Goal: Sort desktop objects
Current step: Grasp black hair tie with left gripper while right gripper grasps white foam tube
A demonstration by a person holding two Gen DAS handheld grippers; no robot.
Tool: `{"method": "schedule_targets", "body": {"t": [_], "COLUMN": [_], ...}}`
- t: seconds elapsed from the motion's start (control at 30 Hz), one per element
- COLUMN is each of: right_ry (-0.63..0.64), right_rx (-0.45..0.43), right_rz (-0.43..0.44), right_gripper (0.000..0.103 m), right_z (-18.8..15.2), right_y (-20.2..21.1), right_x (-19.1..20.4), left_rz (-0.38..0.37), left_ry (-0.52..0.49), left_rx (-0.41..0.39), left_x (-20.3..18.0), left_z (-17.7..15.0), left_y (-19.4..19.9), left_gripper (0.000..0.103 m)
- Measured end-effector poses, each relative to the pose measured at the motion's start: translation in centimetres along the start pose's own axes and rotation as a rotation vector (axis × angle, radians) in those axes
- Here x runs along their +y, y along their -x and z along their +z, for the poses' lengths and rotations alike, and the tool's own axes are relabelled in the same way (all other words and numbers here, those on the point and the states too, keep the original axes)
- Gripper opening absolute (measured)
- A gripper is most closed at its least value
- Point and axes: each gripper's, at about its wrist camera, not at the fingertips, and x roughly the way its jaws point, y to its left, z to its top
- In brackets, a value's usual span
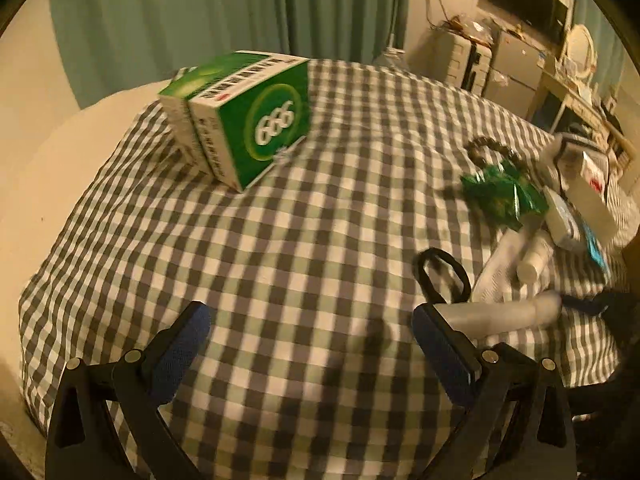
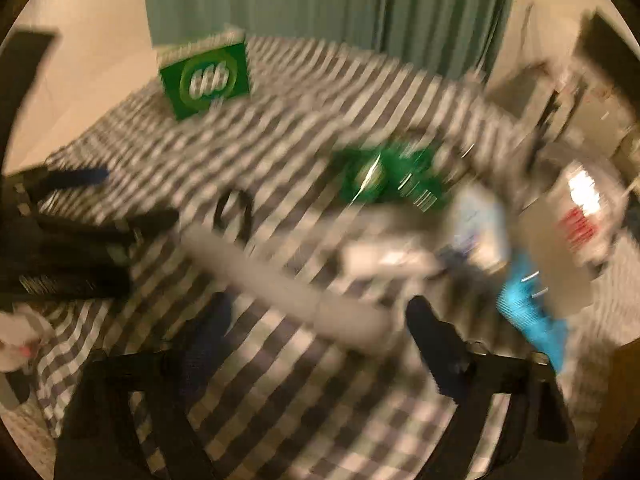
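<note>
Two green-and-white "999" medicine boxes (image 1: pixel 244 116) stand together at the far left of the checked tablecloth (image 1: pixel 304 220); they also show, blurred, in the right wrist view (image 2: pixel 206 76). My left gripper (image 1: pixel 310 334) is open and empty above the cloth. A grey-white tube (image 1: pixel 508 314) lies just right of its right finger. My right gripper (image 2: pixel 320 334) is open, with the same tube (image 2: pixel 280 280) lying between and just beyond its fingers; the view is heavily blurred. A green crinkled packet (image 1: pixel 504 192) (image 2: pixel 388 180) lies at the right.
A black ring (image 1: pixel 442 276) lies by the tube. A pile of white bottles (image 1: pixel 534 260), boxes and a blue item (image 2: pixel 528 316) crowds the right side. The left gripper (image 2: pixel 72 240) shows at the left of the right wrist view. Curtain and shelves stand behind.
</note>
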Motion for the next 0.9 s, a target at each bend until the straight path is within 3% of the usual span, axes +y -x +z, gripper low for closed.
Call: {"method": "schedule_targets", "body": {"t": [0.03, 0.07, 0.13, 0.2, 0.23, 0.3, 0.37, 0.43, 0.53, 0.63, 0.7, 0.77, 0.83, 0.9], "right_ry": [0.008, 0.024, -0.008, -0.092, -0.129, -0.159, -0.150, -0.176, -0.100, -0.070, -0.061, -0.029, 0.005, 0.023], "right_rx": [-0.001, -0.025, -0.022, -0.032, -0.031, -0.043, -0.056, -0.044, -0.038, -0.015, 0.001, -0.058, -0.120, -0.116], "right_rz": [-0.020, -0.033, -0.054, -0.017, 0.006, 0.021, -0.030, 0.015, -0.010, 0.001, 0.015, 0.019, -0.014, -0.032], "right_gripper": [0.066, 0.052, 0.039, 0.026, 0.014, 0.013, 0.013, 0.013, 0.013, 0.020, 0.041, 0.073, 0.079, 0.079], "right_z": [-0.3, -0.7, -1.1, -1.5, -1.9, -3.0, -3.6, -4.2, -3.8, -4.1, -4.1, -3.7, -2.9, -2.1], "right_y": [0.1, 0.7, 1.4, 2.5, 3.2, 4.8, 5.8, 6.2, 6.2, 5.8, 5.6, 6.1, 6.4, 5.3], "right_x": [0.2, 0.5, 0.2, -1.0, -1.7, -2.7, -3.4, -4.1, -2.6, -1.9, -2.0, -1.4, -0.6, -0.2], "left_rz": [-0.012, -0.029, -0.056, -0.054, -0.050, -0.054, -0.075, -0.071, -0.041, -0.081, -0.106, -0.127, -0.134, -0.144], "left_ry": [0.021, 0.039, 0.048, 0.009, -0.018, -0.081, -0.143, -0.193, -0.206, -0.130, -0.077, -0.030, 0.000, 0.006], "left_rx": [-0.006, -0.008, -0.014, -0.025, -0.033, -0.055, -0.063, -0.060, -0.062, -0.046, -0.030, -0.011, 0.002, 0.011], "left_x": [0.4, 0.7, 0.7, 0.0, -0.6, -2.1, -3.5, -4.4, -4.5, -3.2, -2.3, -1.4, -0.9, -0.8], "left_z": [0.1, 0.2, 0.3, 0.1, 0.0, -0.3, -0.8, -1.2, -1.3, -0.9, -0.6, -0.5, -0.5, -0.5], "left_y": [0.1, 0.0, 0.1, 0.2, 0.3, 0.6, 0.5, 0.3, 0.3, 0.1, -0.1, -0.5, -0.8, -1.1], "left_gripper": [0.103, 0.103, 0.103, 0.103, 0.103, 0.103, 0.103, 0.103, 0.103, 0.103, 0.103, 0.103, 0.103, 0.103]}}
